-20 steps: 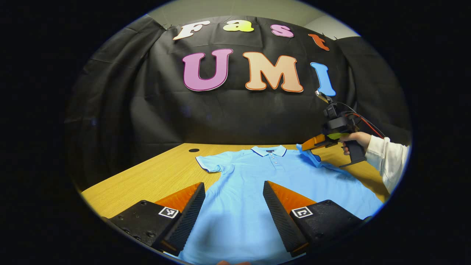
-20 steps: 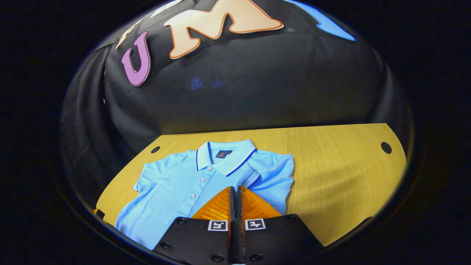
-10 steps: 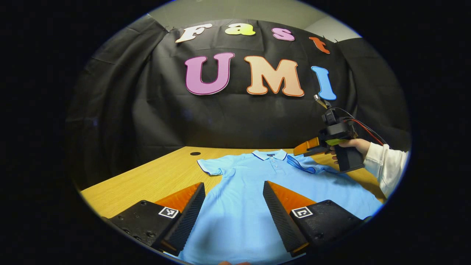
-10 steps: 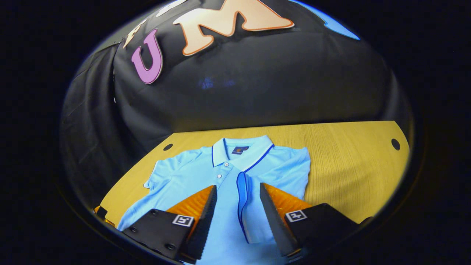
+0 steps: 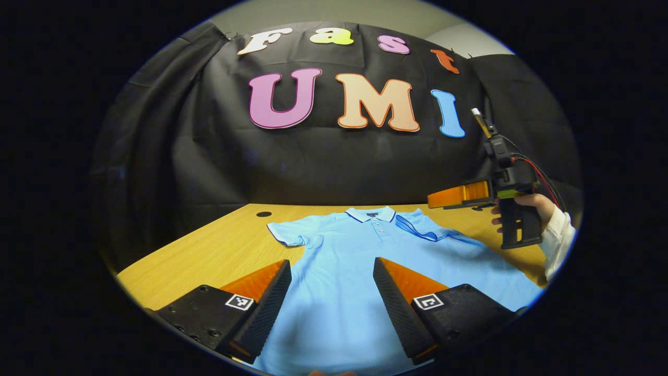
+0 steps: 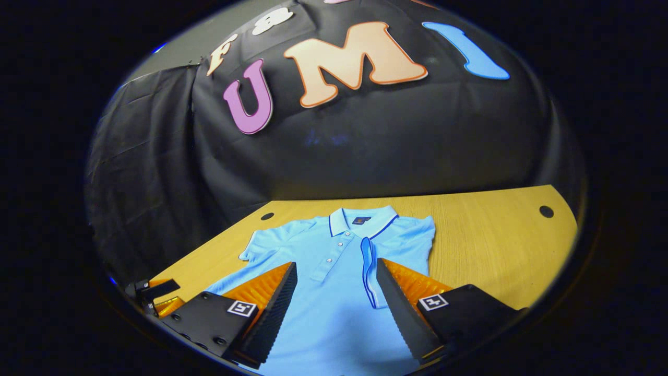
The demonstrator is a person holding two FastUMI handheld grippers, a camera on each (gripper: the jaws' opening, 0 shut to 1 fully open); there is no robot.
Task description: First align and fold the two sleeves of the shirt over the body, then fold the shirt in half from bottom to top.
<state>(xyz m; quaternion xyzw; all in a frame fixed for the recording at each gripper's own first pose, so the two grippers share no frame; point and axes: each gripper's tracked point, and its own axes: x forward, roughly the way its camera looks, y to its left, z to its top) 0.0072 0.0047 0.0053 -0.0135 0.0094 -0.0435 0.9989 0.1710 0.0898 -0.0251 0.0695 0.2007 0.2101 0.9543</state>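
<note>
Apparently both hand-held grippers gape, shirt hem cut off, one sleeve folded.

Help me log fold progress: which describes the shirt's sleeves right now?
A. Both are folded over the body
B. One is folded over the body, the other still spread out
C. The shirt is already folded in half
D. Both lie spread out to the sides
B: one sleeve lies folded over the shirt near the placket, while the other sleeve still spreads out on the table.
</note>
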